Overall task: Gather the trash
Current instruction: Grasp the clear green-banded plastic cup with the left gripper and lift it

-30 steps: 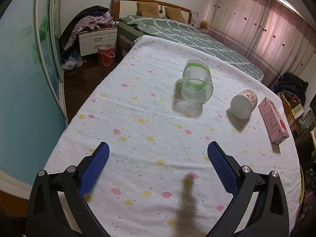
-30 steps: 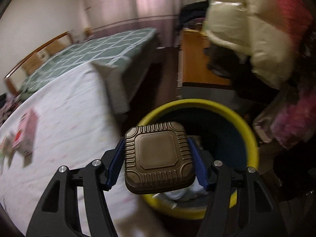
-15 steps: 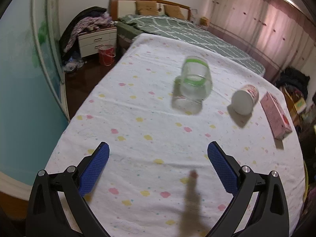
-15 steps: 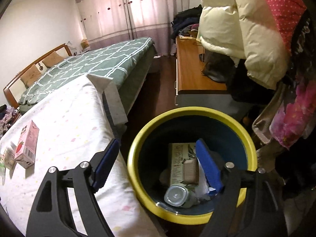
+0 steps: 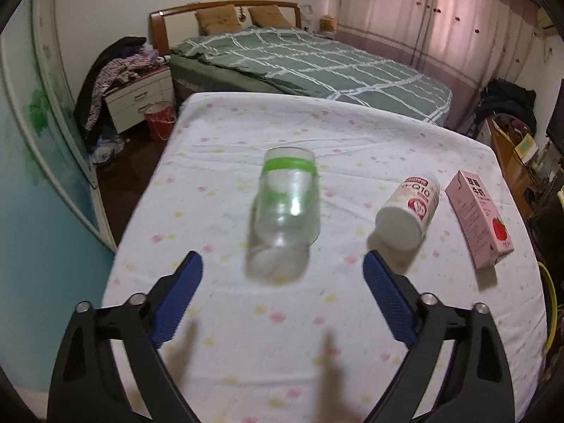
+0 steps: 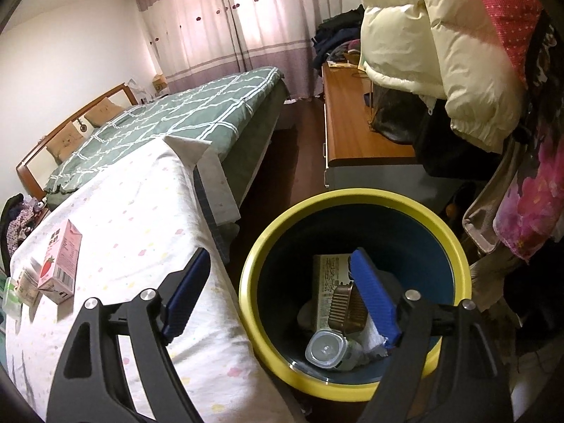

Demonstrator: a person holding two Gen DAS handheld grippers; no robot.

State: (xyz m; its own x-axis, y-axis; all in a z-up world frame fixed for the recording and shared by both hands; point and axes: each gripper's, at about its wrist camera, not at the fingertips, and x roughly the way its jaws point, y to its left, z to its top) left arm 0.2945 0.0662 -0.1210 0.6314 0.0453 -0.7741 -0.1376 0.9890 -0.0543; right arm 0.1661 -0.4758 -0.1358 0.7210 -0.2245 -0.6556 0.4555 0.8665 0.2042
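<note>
In the left wrist view a clear plastic jar with a green band (image 5: 287,211) lies on the white spotted sheet (image 5: 218,338), just beyond my open, empty left gripper (image 5: 282,303). A white cup (image 5: 409,216) and a pink milk carton (image 5: 479,224) lie to its right. In the right wrist view my open, empty right gripper (image 6: 282,296) hangs over the yellow-rimmed blue bin (image 6: 356,201). The bin holds a brown ribbed container (image 6: 347,308), a green tea carton (image 6: 328,282) and a clear bottle (image 6: 326,350). The pink carton (image 6: 60,262) shows at left.
A bed with a green checked quilt (image 5: 317,60) stands behind the sheet-covered surface. A nightstand with clothes (image 5: 134,95) and a red bucket (image 5: 160,123) are at back left. A wooden cabinet (image 6: 352,120) and hanging coats (image 6: 440,53) crowd the bin's far side.
My right gripper opened and let the brown ribbed container fall into the bin. My left gripper moved forward, closer to the clear jar.
</note>
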